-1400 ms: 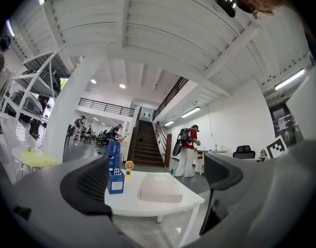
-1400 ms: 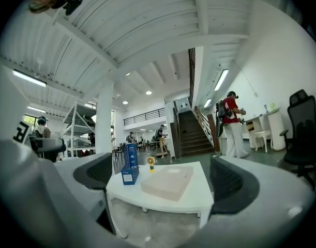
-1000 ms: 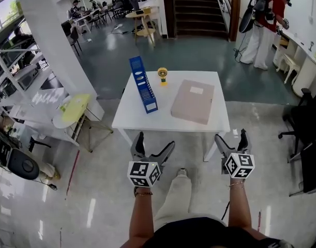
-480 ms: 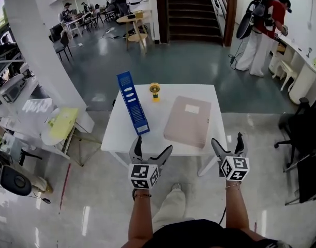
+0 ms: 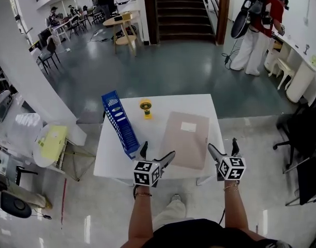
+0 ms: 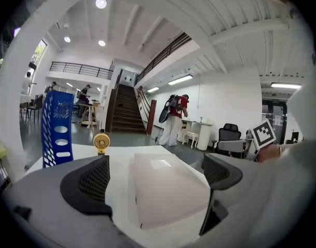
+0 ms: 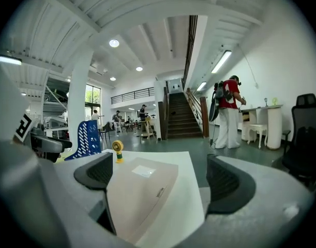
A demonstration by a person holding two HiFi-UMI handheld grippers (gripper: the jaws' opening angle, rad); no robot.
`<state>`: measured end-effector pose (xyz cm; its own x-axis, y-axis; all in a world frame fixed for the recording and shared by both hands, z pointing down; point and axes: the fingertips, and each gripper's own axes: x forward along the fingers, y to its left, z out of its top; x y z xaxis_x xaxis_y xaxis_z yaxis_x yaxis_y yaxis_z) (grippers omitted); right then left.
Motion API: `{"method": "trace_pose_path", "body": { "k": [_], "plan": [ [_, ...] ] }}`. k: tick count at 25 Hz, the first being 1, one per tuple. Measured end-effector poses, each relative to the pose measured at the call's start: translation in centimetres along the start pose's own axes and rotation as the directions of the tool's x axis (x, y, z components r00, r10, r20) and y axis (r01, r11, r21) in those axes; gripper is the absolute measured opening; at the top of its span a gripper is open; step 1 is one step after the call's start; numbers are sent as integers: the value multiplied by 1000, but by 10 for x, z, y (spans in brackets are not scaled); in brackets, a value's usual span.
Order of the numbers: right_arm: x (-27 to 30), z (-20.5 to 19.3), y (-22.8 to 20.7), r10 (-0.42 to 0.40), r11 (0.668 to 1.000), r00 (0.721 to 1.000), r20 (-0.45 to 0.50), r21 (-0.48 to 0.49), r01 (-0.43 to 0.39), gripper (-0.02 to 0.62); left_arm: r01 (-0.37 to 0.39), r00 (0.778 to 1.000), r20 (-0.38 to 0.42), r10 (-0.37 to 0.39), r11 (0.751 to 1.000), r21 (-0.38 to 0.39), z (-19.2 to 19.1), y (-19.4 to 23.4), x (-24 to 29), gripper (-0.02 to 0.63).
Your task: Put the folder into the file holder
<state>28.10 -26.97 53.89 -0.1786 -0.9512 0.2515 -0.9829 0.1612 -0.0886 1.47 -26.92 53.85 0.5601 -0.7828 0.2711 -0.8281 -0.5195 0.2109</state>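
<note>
The left gripper (image 5: 158, 151) is held with its jaws spread wide, and nothing is gripped between them. The right gripper (image 5: 222, 146) is likewise held wide open and empty. Both are poised at the near edge of the white table (image 5: 110, 161).

The folder (image 5: 184, 138), a pale pinkish-beige case, is laid flat on the table just ahead of the two grippers and between them: ahead and to the right of the left gripper, ahead and to the left of the right one. In each gripper view it is framed in the gap between the jaws, yet no contact with either jaw can be seen. The blue file holder (image 5: 119, 123) is stood upright ahead of the left gripper and to its left, apart from the folder. A small yellow object (image 5: 146, 107) is placed farther ahead, between holder and folder.

In the head view the folder's near left corner is covered by the left gripper's right jaw. In both gripper views its near edge is hidden behind the gripper bodies, and in the left gripper view the holder's foot is cut off by the left jaw. The print on the folder's white label cannot be read, and the yellow object is too small to be identified.
</note>
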Motion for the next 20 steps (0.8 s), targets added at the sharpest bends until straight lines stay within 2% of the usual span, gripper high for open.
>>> {"method": "trace_pose_path", "body": {
  "k": [2,8,14,20],
  "plan": [
    [22,-8,-5,-3,1000,999,-43,16,4,561,18,998,-67,-20,1000,-21,-7,11,24,558],
    [80,-33,-16,12,995,989,-149,99,3,561,53,980,-188,-66,996,-69,-21,37,78,558],
    [116,-60,-20,47,987,961,-272,160,-3,561,95,938,-319,-139,984,-150,-51,46,111,558],
    [136,-82,-19,110,976,922,-372,214,-30,561,109,883,-439,-167,982,-155,-76,49,130,558]
  ]
}}
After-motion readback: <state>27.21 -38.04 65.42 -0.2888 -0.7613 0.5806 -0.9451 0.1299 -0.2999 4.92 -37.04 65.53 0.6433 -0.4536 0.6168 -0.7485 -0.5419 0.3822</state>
